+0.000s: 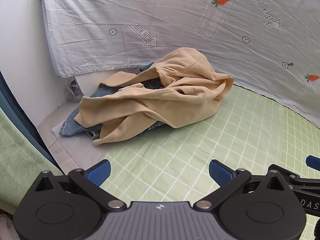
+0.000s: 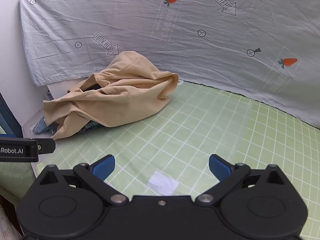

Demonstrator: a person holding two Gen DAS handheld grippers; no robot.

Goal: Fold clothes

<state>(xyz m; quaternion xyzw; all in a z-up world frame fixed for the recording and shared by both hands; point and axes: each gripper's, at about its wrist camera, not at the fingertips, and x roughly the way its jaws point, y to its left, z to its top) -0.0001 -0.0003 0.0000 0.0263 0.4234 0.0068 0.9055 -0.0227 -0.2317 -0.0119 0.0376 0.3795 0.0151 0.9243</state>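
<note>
The tan garment lies crumpled in a heap at the far left of the green grid mat, its left part overhanging the mat edge onto the pale surface beyond. It rests on top of a blue denim garment, of which only the edges show beneath it; whether that is one denim piece or more cannot be determined. The heap's long axis runs from near-left to far-right, roughly parallel to the printed white sheet hung directly behind it.

Relative to both tools, the heap lies forward and to the left, apart from either one. The left gripper faces it more squarely and is judged the nearer. The right gripper sits to the right of the left one, above a small white patch on the mat.

Both tools have their blue pads spread fully apart, with only bare mat between them. Nothing is held.

The coming move is judged to be a forward-left reach, led by the left tool, toward the near hem of the tan garment.
</note>
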